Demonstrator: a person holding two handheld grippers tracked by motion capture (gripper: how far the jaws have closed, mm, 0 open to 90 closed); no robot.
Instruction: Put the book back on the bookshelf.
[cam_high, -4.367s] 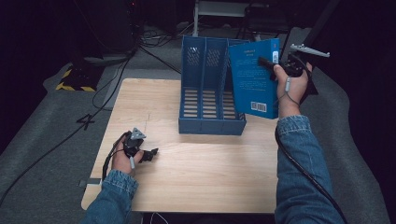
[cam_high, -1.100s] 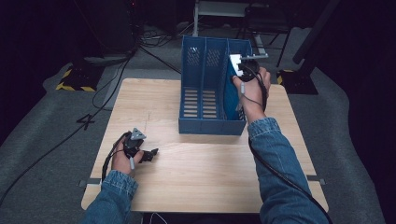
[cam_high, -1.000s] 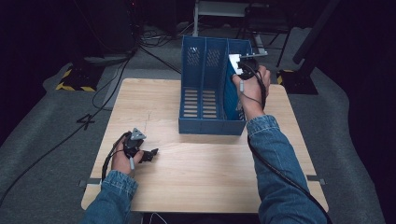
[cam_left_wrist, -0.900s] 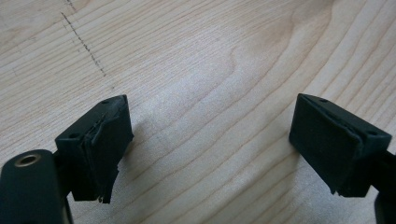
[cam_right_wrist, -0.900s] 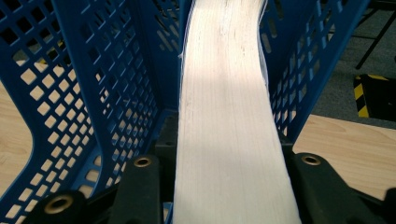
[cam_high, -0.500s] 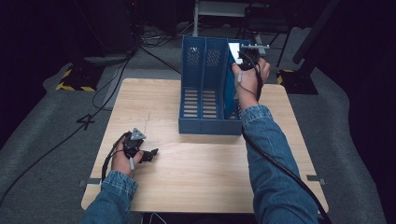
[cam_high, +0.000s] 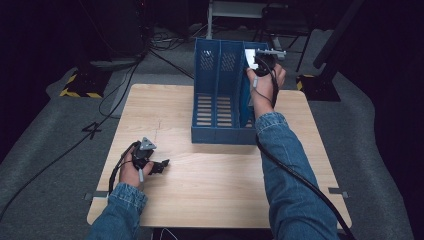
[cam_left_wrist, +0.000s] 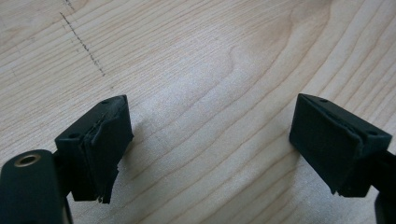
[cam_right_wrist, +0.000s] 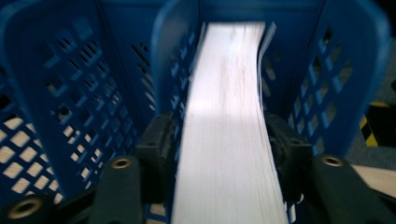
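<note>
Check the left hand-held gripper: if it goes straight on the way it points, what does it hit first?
Most likely the wooden tabletop. The left hand-held gripper has its jaws open with nothing between them, and bare wood lies straight ahead in its own view. From above it points right, across the table, roughly level, so the contact point is uncertain.

book (cam_right_wrist: 227, 140): cover hidden by file holder (cam_high: 220, 95) | far end blurred

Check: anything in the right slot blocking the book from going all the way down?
Nothing visible does. The right claw grips the book by its page edge, between the walls of the blue file rack. The slot bottom is hidden.
</note>
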